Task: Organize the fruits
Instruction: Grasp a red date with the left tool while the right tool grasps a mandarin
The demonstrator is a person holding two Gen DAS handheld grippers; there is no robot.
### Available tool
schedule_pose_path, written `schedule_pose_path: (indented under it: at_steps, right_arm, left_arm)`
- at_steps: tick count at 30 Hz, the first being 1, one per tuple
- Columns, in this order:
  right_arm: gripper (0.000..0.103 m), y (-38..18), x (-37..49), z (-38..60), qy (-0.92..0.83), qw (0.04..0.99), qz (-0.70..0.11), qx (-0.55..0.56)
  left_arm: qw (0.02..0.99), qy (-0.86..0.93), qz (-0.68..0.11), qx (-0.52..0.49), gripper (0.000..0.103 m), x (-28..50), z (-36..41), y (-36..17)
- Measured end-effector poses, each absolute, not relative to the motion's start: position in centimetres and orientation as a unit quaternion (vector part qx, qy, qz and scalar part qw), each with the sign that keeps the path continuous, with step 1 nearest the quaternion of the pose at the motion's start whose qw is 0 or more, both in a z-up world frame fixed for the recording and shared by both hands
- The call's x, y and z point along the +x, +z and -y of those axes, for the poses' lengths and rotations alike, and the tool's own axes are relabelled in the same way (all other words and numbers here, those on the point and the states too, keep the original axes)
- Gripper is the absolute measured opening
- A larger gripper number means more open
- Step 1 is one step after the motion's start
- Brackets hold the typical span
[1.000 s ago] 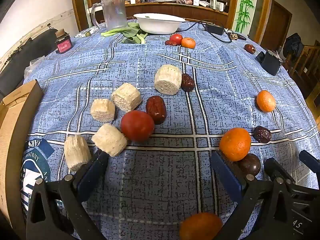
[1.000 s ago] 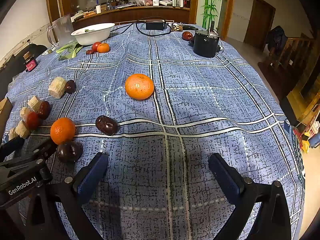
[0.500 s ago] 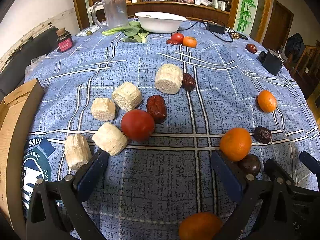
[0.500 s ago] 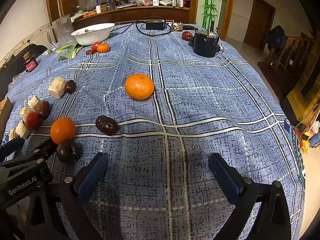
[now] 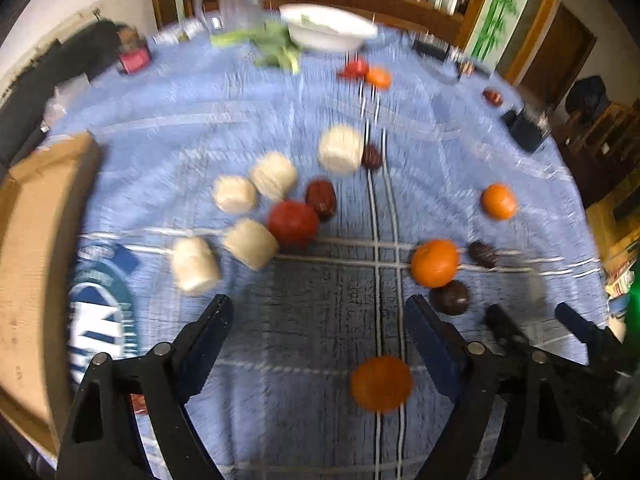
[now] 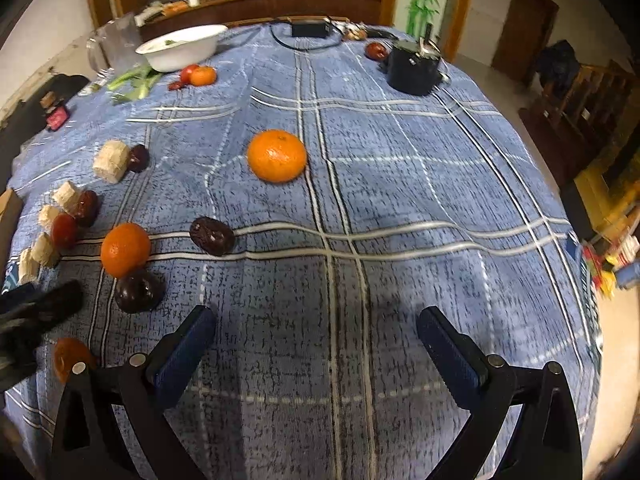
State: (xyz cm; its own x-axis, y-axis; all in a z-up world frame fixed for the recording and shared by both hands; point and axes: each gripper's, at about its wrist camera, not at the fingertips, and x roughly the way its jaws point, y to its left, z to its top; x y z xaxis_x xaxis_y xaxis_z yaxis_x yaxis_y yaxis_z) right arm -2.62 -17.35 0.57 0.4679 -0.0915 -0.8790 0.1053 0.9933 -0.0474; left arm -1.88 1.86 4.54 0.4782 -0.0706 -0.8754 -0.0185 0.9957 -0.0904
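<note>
Fruits lie scattered on a blue checked tablecloth [image 6: 400, 208]. My left gripper [image 5: 318, 320] is open and empty above the cloth; an orange [image 5: 382, 384] lies low between its fingers. A red tomato [image 5: 293, 223], a red date [image 5: 321, 198] and several pale corn pieces [image 5: 250, 243] lie ahead of it. Another orange [image 5: 435, 263] and a dark fruit [image 5: 450, 297] sit to the right. My right gripper [image 6: 316, 332] is open and empty. An orange [image 6: 277, 155] lies ahead of it, a dark date [image 6: 212, 236] and an orange [image 6: 125, 249] to its left.
A white bowl [image 6: 180, 46], green vegetables [image 6: 134, 80], a clear jug [image 6: 112, 42] and a black device [image 6: 412, 66] stand at the far side. A cardboard box [image 5: 32, 240] sits at the left edge. The table edge drops off on the right.
The left gripper has lifted and pulled back, so the fruits look farther and the near orange shows fully; its view is blurred. The right gripper has moved slightly. Both stay open.
</note>
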Motion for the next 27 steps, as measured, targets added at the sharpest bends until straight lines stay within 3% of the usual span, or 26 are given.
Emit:
schedule_pose_path:
  at_steps: [9, 27]
  right_arm:
    - [0.102, 7.1, -5.9, 14.2, -0.039, 0.912, -0.407, 0.001]
    - [0.102, 9.0, -5.6, 8.1, 0.053, 0.898, -0.435, 0.023]
  left_arm:
    - [0.92, 0.009, -0.392, -0.002, 0.087, -7.3, -2.7, 13.4]
    - [0.933, 0.058, -0.354, 0.014, 0.087, -10.2, -7.1, 17.4]
